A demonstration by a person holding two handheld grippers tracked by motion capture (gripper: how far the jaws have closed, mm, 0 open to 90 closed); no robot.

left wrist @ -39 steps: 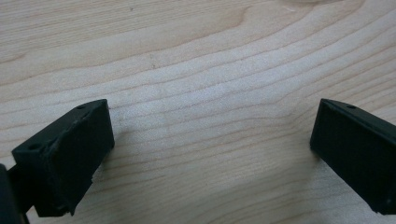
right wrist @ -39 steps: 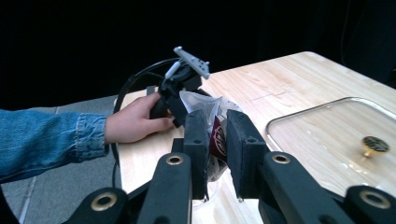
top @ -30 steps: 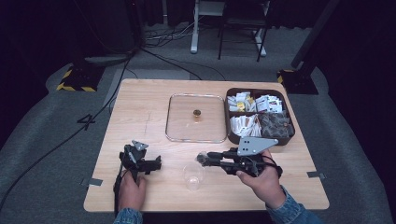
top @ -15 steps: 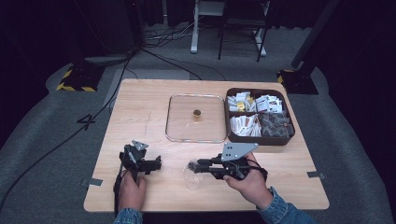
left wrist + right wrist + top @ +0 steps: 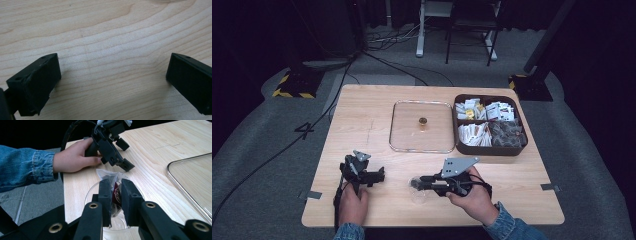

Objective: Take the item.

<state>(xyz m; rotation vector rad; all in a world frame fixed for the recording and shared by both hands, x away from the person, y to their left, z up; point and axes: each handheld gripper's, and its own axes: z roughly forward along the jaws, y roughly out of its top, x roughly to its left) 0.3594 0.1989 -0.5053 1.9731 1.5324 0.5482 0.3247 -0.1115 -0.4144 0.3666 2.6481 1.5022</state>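
Observation:
My right gripper [image 5: 116,195] is shut on a small sachet [image 5: 109,176] with a clear wrapper and a dark red label. It holds the sachet just above or inside the mouth of a clear glass cup [image 5: 90,192]. From above, this gripper [image 5: 418,183] points left at the front centre of the table, with the glass cup [image 5: 418,194] under its tips. My left gripper [image 5: 379,175] rests on the table at the front left, open, and the wood shows between its jaws [image 5: 112,75]. In the right gripper view the left gripper [image 5: 125,155] lies beyond the cup.
A clear glass lid [image 5: 402,135] with a small brown knob lies flat at the table's centre. To its right stands a dark box [image 5: 457,145] with several compartments of sachets. The edge of the lid [image 5: 180,185] runs close on the right of the cup.
My right gripper has moved left and toward the person with the sachet, from beside the cup to over it. The left gripper has stayed put.

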